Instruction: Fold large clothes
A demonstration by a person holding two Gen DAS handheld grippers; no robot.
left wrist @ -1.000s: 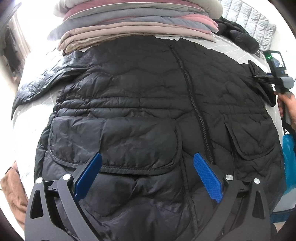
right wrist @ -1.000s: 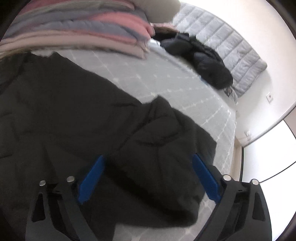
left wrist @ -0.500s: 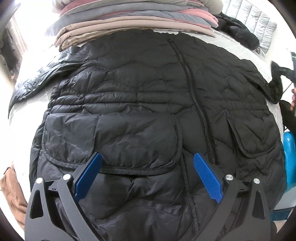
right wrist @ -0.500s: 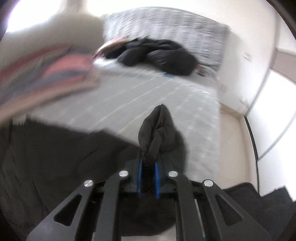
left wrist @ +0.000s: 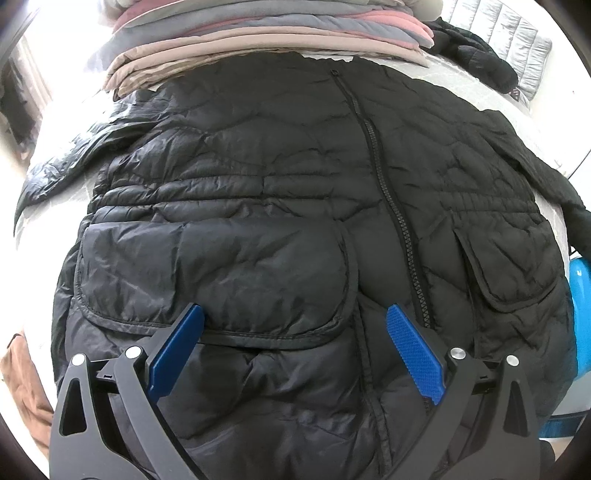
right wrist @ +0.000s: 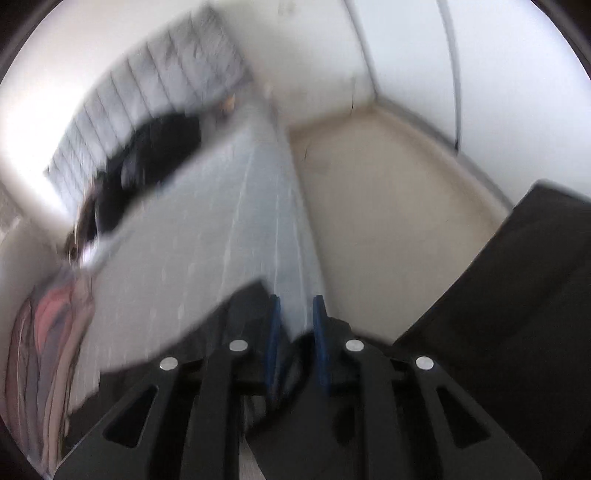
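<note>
Left wrist view: a black quilted jacket (left wrist: 280, 206) lies spread flat on the bed (left wrist: 436, 70), front side up, filling most of the view. Its zip (left wrist: 391, 206) is closed and runs from the collar down toward the hem, slightly right of centre. Wavy stitching crosses the chest, a gathered band crosses the waist, and two large flap pockets sit below it, one on each side of the zip. One sleeve (left wrist: 70, 162) stretches out to the picture's left, shiny where light hits it; the other sleeve (left wrist: 554, 184) trails off the right edge of the bed. The collar end lies against a stack of folded clothes (left wrist: 266, 29) in grey, pink and beige. A second dark garment (left wrist: 476, 55) lies farther back. The left gripper (left wrist: 295, 332) hangs over the lower part of the jacket with its blue fingers (left wrist: 413, 350) wide apart, nothing between them.

Right wrist view: the picture is blurred. The right gripper (right wrist: 295, 317) has its blue fingers (right wrist: 319, 332) close together and opening. Black fabric of the jacket (right wrist: 251, 314) bunches beside and beneath them; whether any is pinched I cannot tell. Beyond lie the grey bed (right wrist: 207, 236), the beige floor (right wrist: 388, 206) and the dark garment (right wrist: 147, 162) near the headboard.
</note>
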